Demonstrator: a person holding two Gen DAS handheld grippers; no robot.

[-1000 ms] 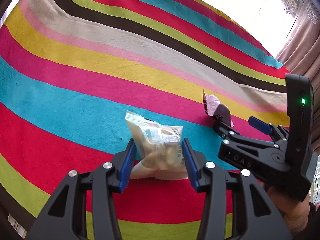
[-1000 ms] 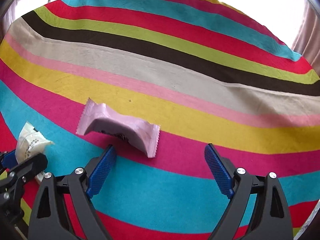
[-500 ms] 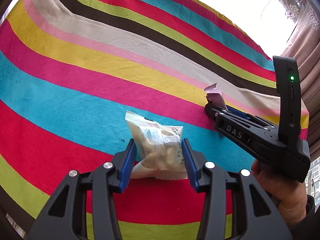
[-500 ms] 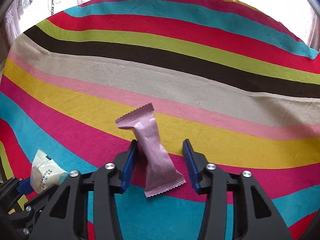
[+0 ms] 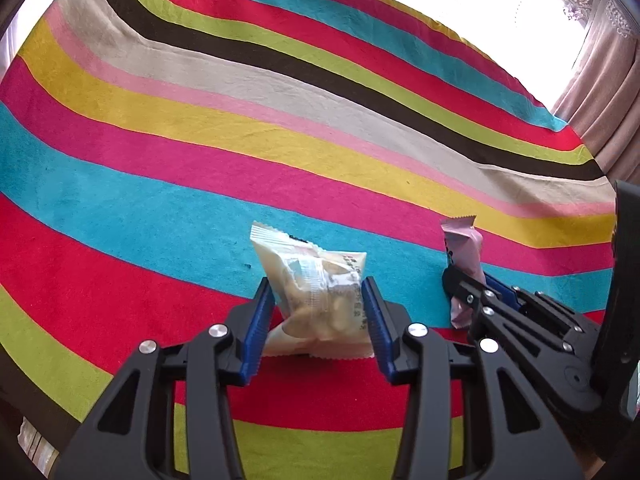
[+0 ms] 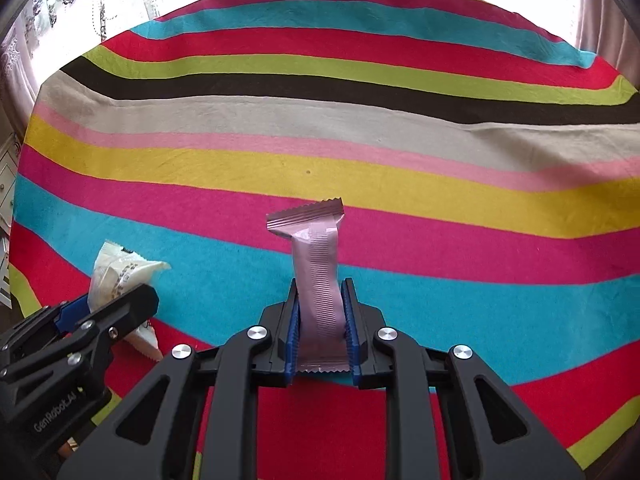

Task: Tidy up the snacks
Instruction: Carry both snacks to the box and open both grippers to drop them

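My left gripper [image 5: 317,285] is shut on a cream, see-through snack packet [image 5: 320,280], held upright over the red and blue stripes. In the right wrist view that packet [image 6: 116,272] and the left gripper [image 6: 120,300] show at the lower left. My right gripper [image 6: 320,285] has its jaws closing on a pink snack bar [image 6: 316,248]. Both blue pads press the bar's lower half, and its crimped top stands up. From the left wrist view the pink bar [image 5: 464,244] and right gripper [image 5: 466,284] sit close by on the right.
A cloth with bright stripes [image 5: 200,140] covers the whole surface under both grippers. Beige curtains [image 5: 600,100] hang past its far right edge. A lace curtain [image 6: 80,0] and a bright window lie beyond the far edge.
The right gripper went from wide open to pinching the pink bar, which turned from lying flat to standing upright. It also drew nearer the left gripper. The left gripper kept its packet still.
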